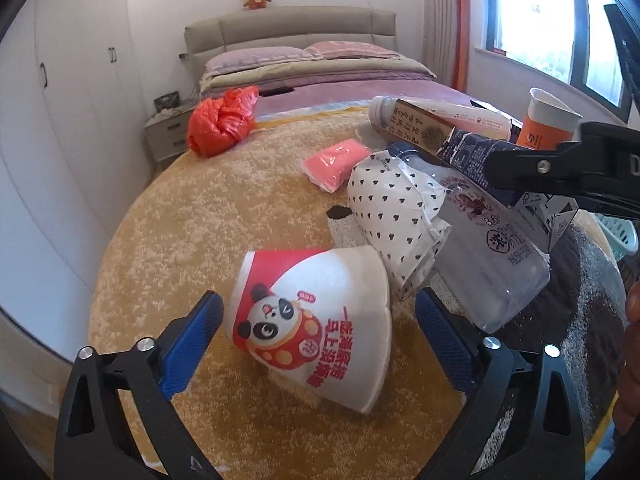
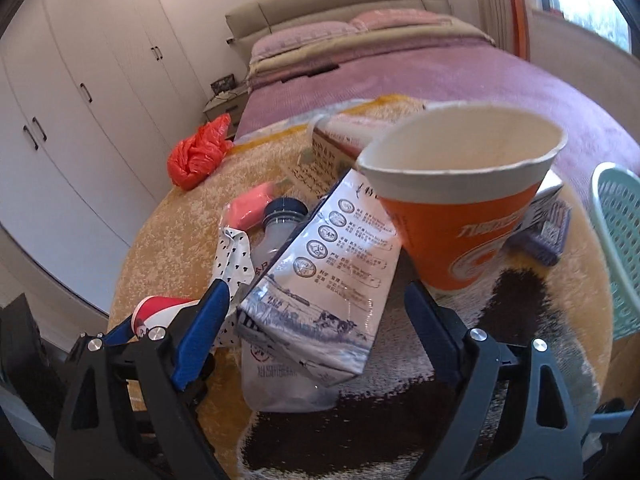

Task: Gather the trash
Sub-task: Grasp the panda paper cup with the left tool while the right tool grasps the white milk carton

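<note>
The left gripper (image 1: 320,336) has its blue fingers (image 1: 192,344) spread wide on either side of a panda cup (image 1: 316,320) lying on its side on the yellow rug (image 1: 168,240), not pinching it. The right gripper (image 2: 320,328) is also spread, its fingers (image 2: 200,336) flanking a milk carton (image 2: 324,280) that leans over a clear bottle (image 2: 276,240). An orange cup (image 2: 460,208) stands just behind the carton. A polka-dot wrapper (image 1: 392,216) touches the panda cup, a pink packet (image 1: 336,164) lies nearby, and a red bag (image 1: 222,120) sits well apart.

Bright window daylight, fisheye-warped edges
</note>
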`<state>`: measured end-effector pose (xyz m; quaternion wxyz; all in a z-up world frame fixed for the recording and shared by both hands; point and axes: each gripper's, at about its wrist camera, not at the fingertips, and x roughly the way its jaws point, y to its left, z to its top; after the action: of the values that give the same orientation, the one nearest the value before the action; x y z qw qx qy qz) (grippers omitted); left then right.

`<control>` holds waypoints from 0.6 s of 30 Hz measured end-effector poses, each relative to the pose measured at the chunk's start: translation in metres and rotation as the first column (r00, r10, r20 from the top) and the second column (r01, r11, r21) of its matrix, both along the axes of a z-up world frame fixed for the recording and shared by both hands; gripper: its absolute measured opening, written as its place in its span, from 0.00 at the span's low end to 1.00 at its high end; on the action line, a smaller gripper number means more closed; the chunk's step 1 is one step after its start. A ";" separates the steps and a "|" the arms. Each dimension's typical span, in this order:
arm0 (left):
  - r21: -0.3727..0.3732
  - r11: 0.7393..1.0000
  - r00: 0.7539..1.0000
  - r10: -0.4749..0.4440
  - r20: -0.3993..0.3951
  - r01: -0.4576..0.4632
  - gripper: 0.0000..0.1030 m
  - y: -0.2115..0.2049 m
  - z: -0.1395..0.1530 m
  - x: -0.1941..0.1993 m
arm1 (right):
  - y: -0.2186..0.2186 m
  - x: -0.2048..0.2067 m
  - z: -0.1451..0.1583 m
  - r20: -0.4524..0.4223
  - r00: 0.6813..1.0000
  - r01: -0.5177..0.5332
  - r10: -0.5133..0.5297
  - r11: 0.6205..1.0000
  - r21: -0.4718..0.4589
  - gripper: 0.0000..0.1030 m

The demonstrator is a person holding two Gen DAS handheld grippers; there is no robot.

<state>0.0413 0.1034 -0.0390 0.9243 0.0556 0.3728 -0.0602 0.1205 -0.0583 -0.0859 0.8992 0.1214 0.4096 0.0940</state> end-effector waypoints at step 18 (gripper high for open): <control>-0.040 0.998 0.988 0.060 0.139 -0.055 0.74 0.002 0.039 -0.032 | -0.042 -0.063 0.007 0.135 0.981 -0.147 0.142 0.989 0.027 0.55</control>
<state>0.0096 0.1052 -0.0005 0.9504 0.0322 0.3074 -0.0360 0.0575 -0.1000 -0.0789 0.9130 0.1013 0.3546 0.1746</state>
